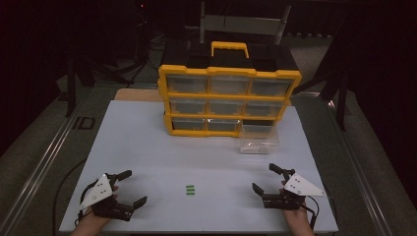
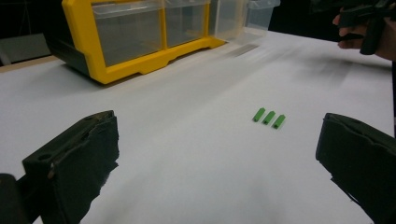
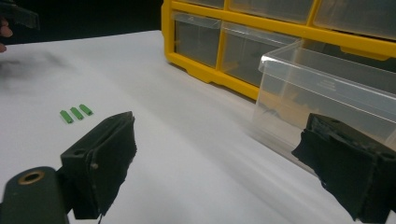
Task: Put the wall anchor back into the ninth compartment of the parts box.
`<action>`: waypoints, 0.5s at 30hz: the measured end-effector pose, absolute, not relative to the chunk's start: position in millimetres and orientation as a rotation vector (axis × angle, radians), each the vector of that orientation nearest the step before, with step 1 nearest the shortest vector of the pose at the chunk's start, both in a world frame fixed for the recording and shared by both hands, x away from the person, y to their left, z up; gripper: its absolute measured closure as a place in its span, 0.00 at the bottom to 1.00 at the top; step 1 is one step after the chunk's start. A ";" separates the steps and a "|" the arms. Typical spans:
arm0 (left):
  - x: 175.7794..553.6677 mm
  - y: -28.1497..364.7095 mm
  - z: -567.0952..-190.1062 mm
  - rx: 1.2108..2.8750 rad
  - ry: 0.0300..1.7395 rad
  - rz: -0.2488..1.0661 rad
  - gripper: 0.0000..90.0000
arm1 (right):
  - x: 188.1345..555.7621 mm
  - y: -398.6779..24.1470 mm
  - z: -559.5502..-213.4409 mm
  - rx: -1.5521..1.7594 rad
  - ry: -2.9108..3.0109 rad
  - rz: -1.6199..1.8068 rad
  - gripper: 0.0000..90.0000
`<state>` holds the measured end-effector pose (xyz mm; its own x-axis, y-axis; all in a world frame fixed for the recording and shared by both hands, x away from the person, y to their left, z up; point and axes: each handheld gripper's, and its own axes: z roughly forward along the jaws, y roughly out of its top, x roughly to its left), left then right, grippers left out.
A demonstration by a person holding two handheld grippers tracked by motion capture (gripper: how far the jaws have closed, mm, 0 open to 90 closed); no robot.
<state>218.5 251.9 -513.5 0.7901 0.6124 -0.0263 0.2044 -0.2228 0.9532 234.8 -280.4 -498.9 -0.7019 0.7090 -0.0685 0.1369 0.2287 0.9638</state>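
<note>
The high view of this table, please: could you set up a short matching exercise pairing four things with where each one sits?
Things:
1. yellow organiser
2. clear drawer
3. green pieces
4. left claw

Places:
A. near edge, between the two claws
B. far end of the white table
C. pulled out, on the table before the organiser's lower right slot
D. near left corner, open

Pairs: 1-B, 2-C, 3-A, 4-D

- Three small green blocks (image 1: 190, 190), lying flat side by side, close-packed in a short row near the table's front edge, about midway left to right.
- Clear plastic drawer (image 1: 259, 139), pulled out, resting upright on the table just in front of the yellow organizer's (image 1: 229, 98) lower-right slot.
</note>
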 end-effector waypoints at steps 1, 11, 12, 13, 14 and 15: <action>218.6 252.0 -513.7 1.791 0.634 0.425 0.00 | 234.7 -280.0 -498.8 0.773 2.003 1.492 0.11; 219.4 250.6 -515.3 1.805 0.632 0.400 0.00 | 233.0 -277.6 -496.2 0.767 1.997 1.491 0.11; 219.4 250.4 -515.1 1.805 0.633 0.404 0.00 | 233.0 -277.1 -495.9 0.765 1.996 1.490 0.11; 219.3 250.3 -514.9 1.804 0.635 0.406 0.00 | 232.7 -276.7 -495.7 0.768 1.993 1.490 0.11; 219.3 250.3 -514.9 1.804 0.635 0.406 0.00 | 232.6 -276.6 -495.5 0.769 1.994 1.490 0.11; 219.1 250.0 -514.4 1.798 0.636 0.405 0.00 | 232.5 -276.3 -495.3 0.773 1.992 1.490 0.11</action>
<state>219.1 250.0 -514.4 0.7954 0.6047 -0.0406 0.2190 -0.2245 0.9495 232.5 -276.3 -495.3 -0.6955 0.7145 -0.0755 0.1297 0.2281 0.9649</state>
